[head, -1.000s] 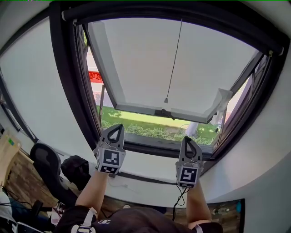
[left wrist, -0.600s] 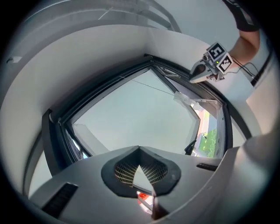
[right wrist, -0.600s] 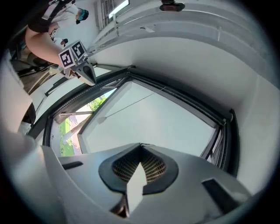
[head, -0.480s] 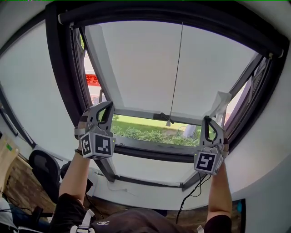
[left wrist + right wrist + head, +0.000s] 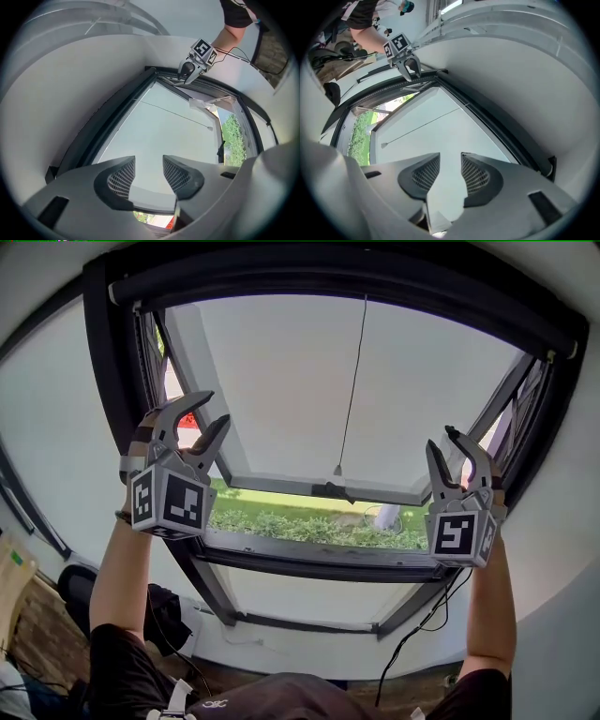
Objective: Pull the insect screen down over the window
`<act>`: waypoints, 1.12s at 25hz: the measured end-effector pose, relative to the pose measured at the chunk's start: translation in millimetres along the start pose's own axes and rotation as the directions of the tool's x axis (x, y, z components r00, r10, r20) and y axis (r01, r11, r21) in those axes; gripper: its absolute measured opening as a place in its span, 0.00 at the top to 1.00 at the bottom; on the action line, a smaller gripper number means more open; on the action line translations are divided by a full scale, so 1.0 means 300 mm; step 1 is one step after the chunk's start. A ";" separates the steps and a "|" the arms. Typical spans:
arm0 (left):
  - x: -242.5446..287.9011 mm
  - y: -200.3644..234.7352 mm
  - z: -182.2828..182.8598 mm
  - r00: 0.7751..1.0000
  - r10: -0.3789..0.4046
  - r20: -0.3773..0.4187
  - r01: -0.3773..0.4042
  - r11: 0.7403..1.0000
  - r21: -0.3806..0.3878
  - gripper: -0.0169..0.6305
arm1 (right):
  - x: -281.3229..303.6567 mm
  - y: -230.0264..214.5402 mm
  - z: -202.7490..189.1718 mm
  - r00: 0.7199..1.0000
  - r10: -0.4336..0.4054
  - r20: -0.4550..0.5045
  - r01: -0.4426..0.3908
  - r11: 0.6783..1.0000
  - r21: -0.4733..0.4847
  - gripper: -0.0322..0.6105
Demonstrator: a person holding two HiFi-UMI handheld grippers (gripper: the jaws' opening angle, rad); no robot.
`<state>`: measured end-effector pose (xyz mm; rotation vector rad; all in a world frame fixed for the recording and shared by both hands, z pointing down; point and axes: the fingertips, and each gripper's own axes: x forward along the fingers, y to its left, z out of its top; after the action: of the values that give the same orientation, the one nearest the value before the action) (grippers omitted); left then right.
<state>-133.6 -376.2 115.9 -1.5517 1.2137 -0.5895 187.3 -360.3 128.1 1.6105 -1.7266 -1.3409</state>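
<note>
Screen cord (image 5: 337, 469) clear of just-opened jaws

A: Left gripper (image 5: 214, 409) and right gripper (image 5: 442, 439) have been raised and rolled. The window sill (image 5: 309, 557), earlier just ahead of the tips, is now left well below them.
B: Jaws?
A: Just opened on both, from shut. Nothing is caught between them.
</note>
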 end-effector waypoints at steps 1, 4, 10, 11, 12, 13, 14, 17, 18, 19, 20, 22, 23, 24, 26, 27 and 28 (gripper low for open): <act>0.008 0.025 0.010 1.000 0.004 0.004 -0.004 1.000 0.010 0.66 | 0.010 -0.018 0.011 1.000 -0.007 0.002 0.007 1.000 -0.011 0.71; 0.029 0.096 0.030 1.000 0.029 0.004 -0.029 0.998 0.055 0.66 | 0.033 -0.069 0.043 1.000 -0.019 -0.004 0.018 0.998 -0.057 0.71; 0.086 0.246 0.081 0.996 0.084 0.007 -0.084 0.989 0.123 0.66 | 0.085 -0.209 0.104 0.997 -0.071 -0.001 0.070 0.991 -0.113 0.72; 0.095 0.271 0.090 0.996 0.088 0.007 -0.088 0.988 0.131 0.66 | 0.097 -0.236 0.114 0.997 -0.080 -0.001 0.079 0.991 -0.110 0.72; 0.103 0.294 0.098 0.996 0.090 0.007 -0.090 0.986 0.138 0.66 | 0.108 -0.262 0.122 0.996 -0.088 -0.004 0.087 0.990 -0.112 0.71; 0.111 0.314 0.104 0.996 0.090 0.005 -0.090 0.985 0.144 0.66 | 0.117 -0.287 0.127 0.995 -0.096 -0.009 0.095 0.988 -0.118 0.71; 0.119 0.335 0.111 0.996 0.091 0.005 -0.091 0.985 0.148 0.66 | 0.123 -0.311 0.130 0.994 -0.106 -0.015 0.103 0.986 -0.127 0.72; 0.143 0.402 0.124 0.995 0.099 0.002 -0.098 0.984 0.148 0.67 | 0.142 -0.385 0.138 0.990 -0.136 -0.027 0.131 0.981 -0.143 0.71; 0.153 0.422 0.123 0.995 0.100 -0.005 -0.098 0.983 0.153 0.67 | 0.147 -0.410 0.141 0.989 -0.145 -0.031 0.139 0.979 -0.146 0.71; 0.164 0.440 0.119 0.995 0.099 -0.016 -0.095 0.982 0.161 0.68 | 0.153 -0.436 0.143 0.988 -0.153 -0.035 0.147 0.978 -0.147 0.72; 0.176 0.458 0.114 0.995 0.098 -0.028 -0.092 0.981 0.172 0.69 | 0.158 -0.461 0.145 0.986 -0.162 -0.038 0.155 0.977 -0.150 0.72; 0.201 0.491 0.102 0.994 0.101 -0.048 -0.090 0.977 0.193 0.71 | 0.169 -0.508 0.150 0.983 -0.177 -0.046 0.167 0.971 -0.170 0.74; 0.210 0.505 0.103 0.993 0.104 -0.052 -0.092 0.976 0.199 0.71 | 0.175 -0.529 0.151 0.982 -0.183 -0.052 0.170 0.968 -0.185 0.74; 0.218 0.514 0.106 0.993 0.103 -0.054 -0.091 0.975 0.201 0.71 | 0.182 -0.546 0.153 0.981 -0.187 -0.057 0.172 0.965 -0.198 0.74; 0.232 0.514 0.110 0.995 0.083 -0.058 -0.070 0.978 0.196 0.71 | 0.198 -0.574 0.152 0.979 -0.190 -0.069 0.171 0.962 -0.213 0.74; 0.241 0.506 0.109 0.996 0.063 -0.063 -0.050 0.981 0.190 0.71 | 0.208 -0.584 0.146 0.979 -0.189 -0.080 0.168 0.962 -0.217 0.74; 0.250 0.496 0.107 0.997 0.044 -0.069 -0.030 0.982 0.186 0.71 | 0.219 -0.591 0.135 0.978 -0.188 -0.093 0.164 0.961 -0.222 0.74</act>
<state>-138.5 -424.1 -46.7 -1.3592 1.2044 -0.7188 229.8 -382.1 -59.2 1.7118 -1.3497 -1.4317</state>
